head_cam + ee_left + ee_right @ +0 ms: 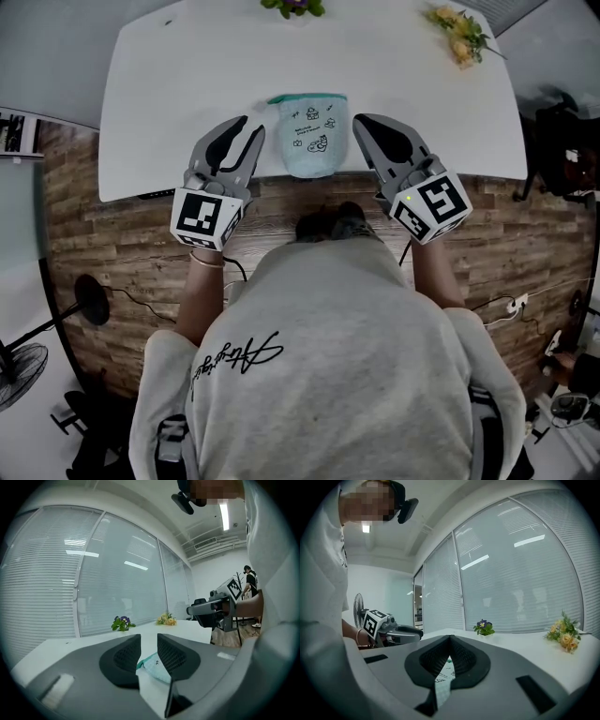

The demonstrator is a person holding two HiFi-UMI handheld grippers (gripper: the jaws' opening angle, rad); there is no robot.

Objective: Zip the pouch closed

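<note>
A pale mint pouch (312, 134) with small printed drawings lies at the near edge of the white table (187, 75), its teal zip band on the far side. My left gripper (251, 127) hovers just left of it, open, with nothing between the jaws. In the left gripper view the left gripper (149, 637) shows a clear gap with the pouch (154, 665) lying on the table below it. My right gripper (361, 119) hovers just right of the pouch, shut and holding nothing. Its tips (450, 637) meet in the right gripper view, above the pouch (444, 672).
A purple-flowered plant (293, 6) and a spray of yellow flowers (459, 36) lie at the table's far edge. Wooden floor lies below, with a fan (19, 375) at the lower left. Windows with blinds (93, 573) stand beyond the table.
</note>
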